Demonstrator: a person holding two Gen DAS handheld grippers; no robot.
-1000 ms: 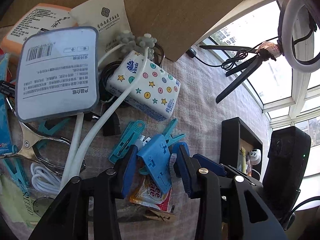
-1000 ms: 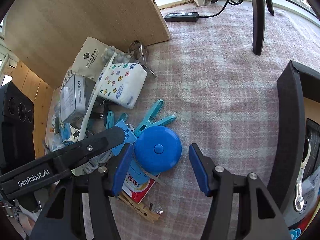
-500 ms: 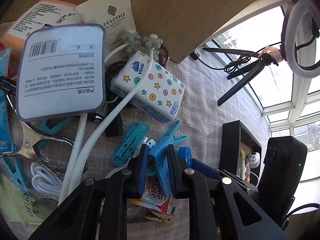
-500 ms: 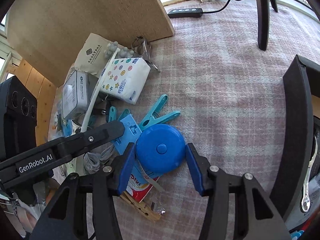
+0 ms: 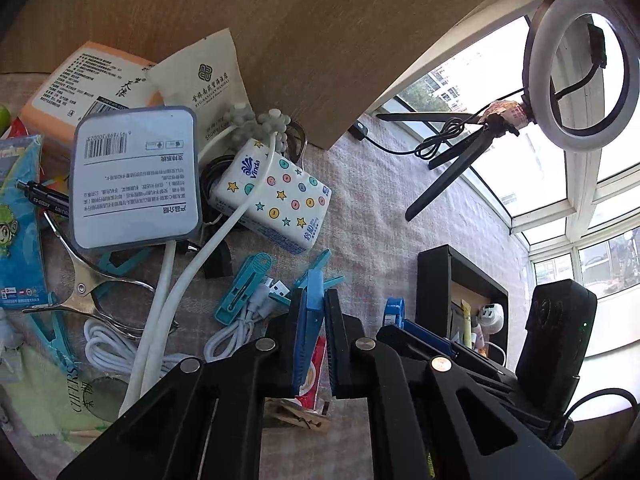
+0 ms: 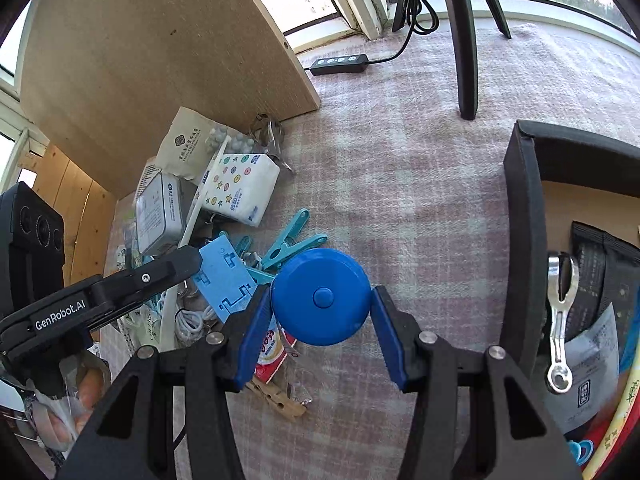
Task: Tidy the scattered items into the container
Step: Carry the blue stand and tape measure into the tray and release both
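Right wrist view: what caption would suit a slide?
Right gripper clamps a blue round tape measure beside the black container.

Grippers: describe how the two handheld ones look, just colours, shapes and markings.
Both are built alike: the left gripper and right gripper have matte black angular linkage arms with round metal rivets, ending in flat blue pads. In the right wrist view, the side of the left gripper carries white lettering reading GenRobot.AI. A black camera block with a small green light sits on the right one, a black cable beneath it.
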